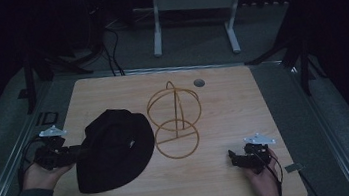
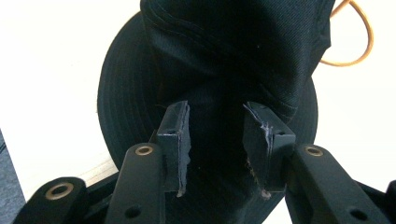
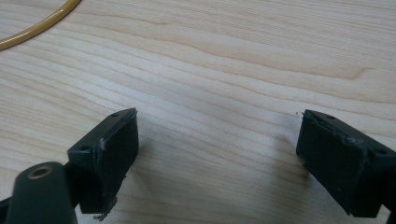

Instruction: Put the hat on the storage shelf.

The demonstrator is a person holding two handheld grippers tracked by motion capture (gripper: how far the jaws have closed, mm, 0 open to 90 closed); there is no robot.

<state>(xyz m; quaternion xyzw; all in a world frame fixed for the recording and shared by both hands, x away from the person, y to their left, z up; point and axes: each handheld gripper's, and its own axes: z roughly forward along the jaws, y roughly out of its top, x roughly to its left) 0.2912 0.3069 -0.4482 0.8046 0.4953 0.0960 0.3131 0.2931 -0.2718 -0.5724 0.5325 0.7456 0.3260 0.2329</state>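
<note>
**Black hat at left fingers, wire stand mid-table**

Forearms and hands entered from the bottom edge of the high view, one gripper in each.

Item 1: left gripper (image 1: 76, 153), held at the left edge of the table (image 1: 223, 97), lying roughly level and pointing toward the centre. Its fingers (image 2: 175, 140) stood partly apart with a bunched fold of dark cloth between them; in the left gripper view the cloth filled the gap and met both pads, so the fingers pinched the hat (how hard they pressed could not be told).

Item 2: black hat (image 1: 113, 148), a soft brimmed piece, lying on the left half of the table. Its near-left side was at the left gripper; its right brim lay just beside the base ring of the stand, and whether the two touched could not be told.

Item 3: wire hat stand (image 1: 174, 123), yellow-gold, upright near the middle of the table: a round base ring flat on the wood, a thin post, and crossed hoops above.

Item 4: right gripper (image 1: 234, 157), resting low at the near right corner of the table, well apart from hat and stand. Its fingers (image 3: 109, 158) were spread wide over bare wood, nothing between them.

Item 5: small grey round fitting (image 1: 199, 82), set in the table toward the far edge.
</note>
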